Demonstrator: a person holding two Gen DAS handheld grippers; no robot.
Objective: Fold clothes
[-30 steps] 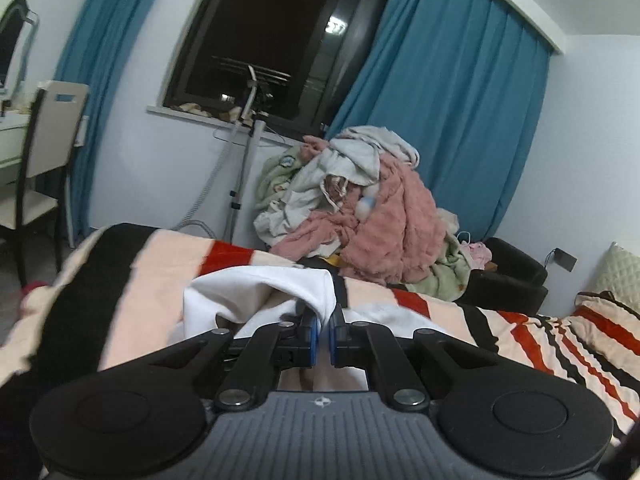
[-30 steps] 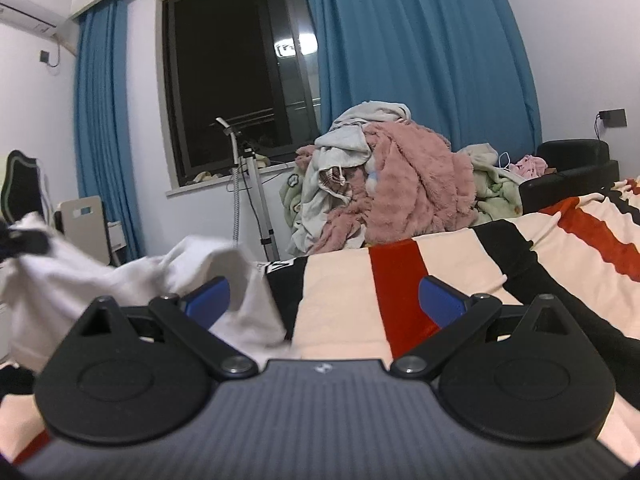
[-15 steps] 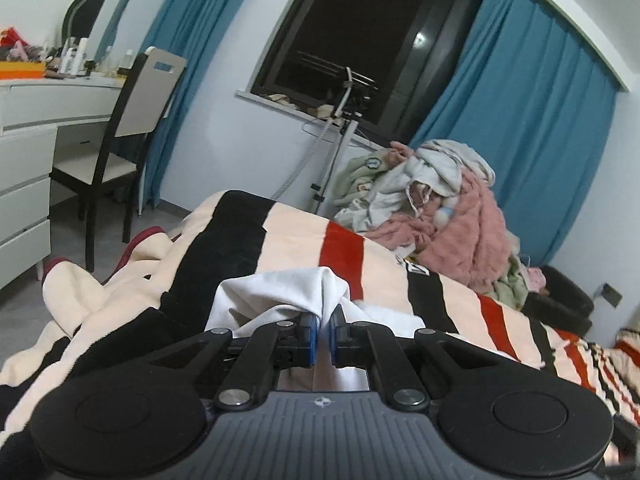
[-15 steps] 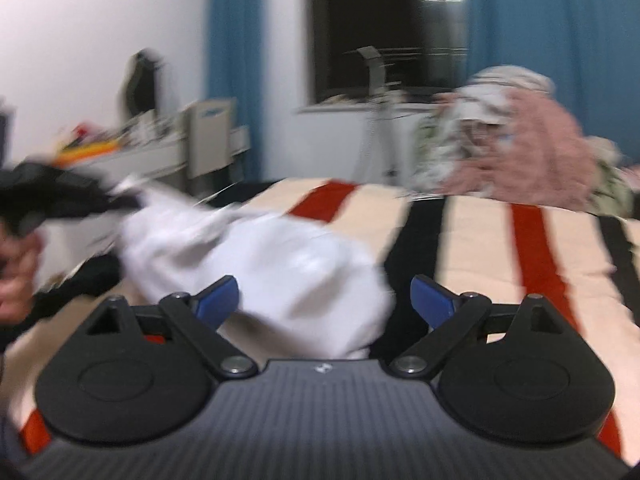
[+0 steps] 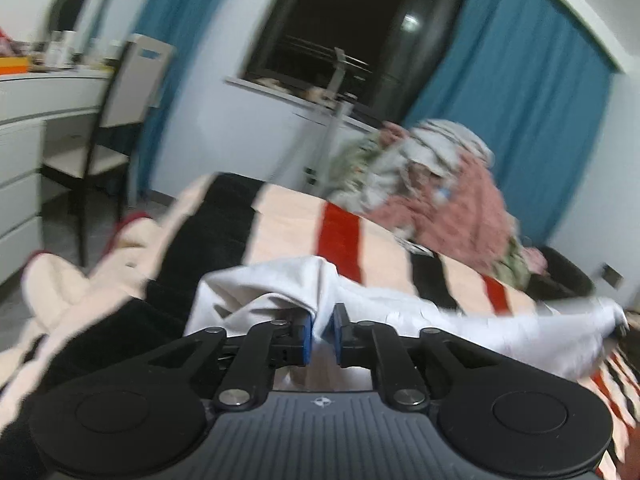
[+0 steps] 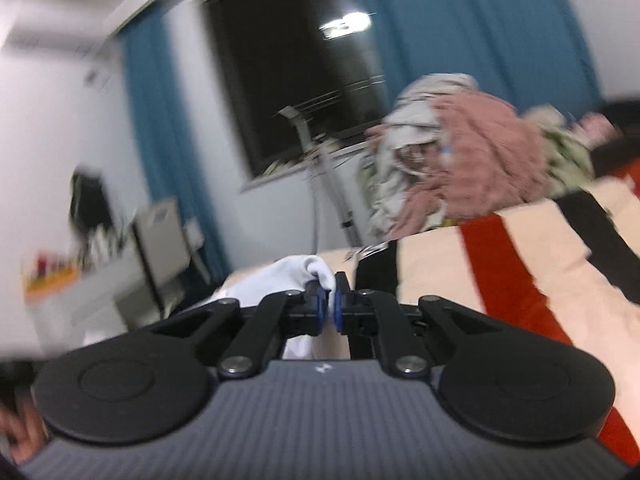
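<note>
Softly creased and plain white, the garment [image 5: 400,304] is a thin, smooth fabric stretched in a long band above the striped blanket [image 5: 288,220], whose plush surface carries cream, black and red bars. Its near edge bunches into a fold pinched between the blue pads of the left gripper [image 5: 321,330]. Its other end is a rounded white tuft clamped in the right gripper [image 6: 327,304]. Behind, a lumpy heap of pink and grey laundry [image 5: 440,196] rises before teal curtains [image 5: 508,120].
</note>
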